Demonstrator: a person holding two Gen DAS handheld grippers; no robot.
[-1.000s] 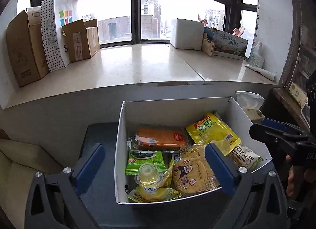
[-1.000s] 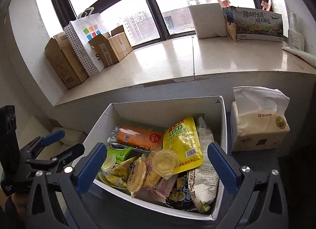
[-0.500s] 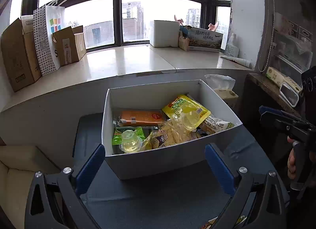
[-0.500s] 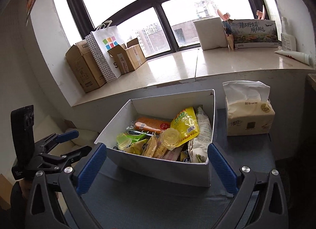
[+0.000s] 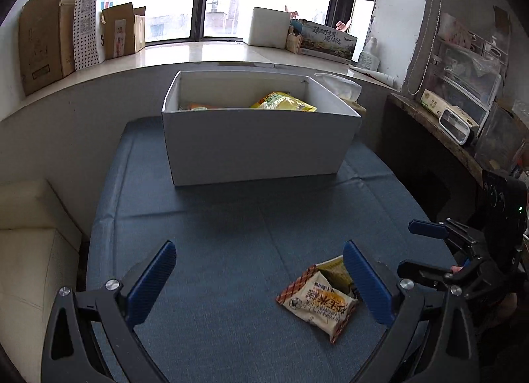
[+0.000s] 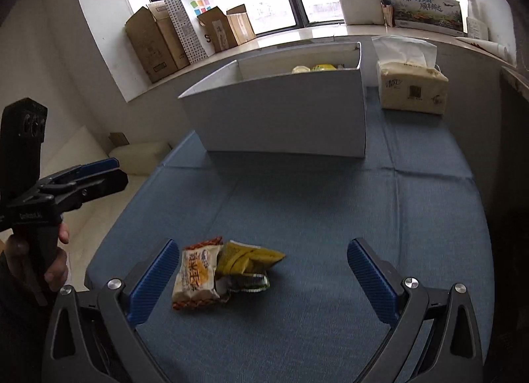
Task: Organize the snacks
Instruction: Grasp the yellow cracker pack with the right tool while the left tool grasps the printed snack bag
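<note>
Count: one white box (image 6: 291, 111), one tissue pack (image 6: 411, 88), two loose snack packets (image 6: 198, 275) (image 6: 246, 259) between the right gripper (image 6: 261, 278) fingers; two grippers total.

Snack packets (image 6: 221, 270) lie on the cloth (image 6: 330, 217) before the box (image 6: 284, 115); tissue pack (image 6: 411, 85) beside it.

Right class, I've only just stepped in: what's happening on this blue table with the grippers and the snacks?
A person holds a two-finger gripper in each hand over a blue cloth-covered table. Both the left gripper and the right gripper are open and empty. A white box at the far end already holds several snacks. A few loose snack packets lie on the cloth, between the right gripper's fingers, not yet picked up. A tissue pack stands beside the box.
</note>
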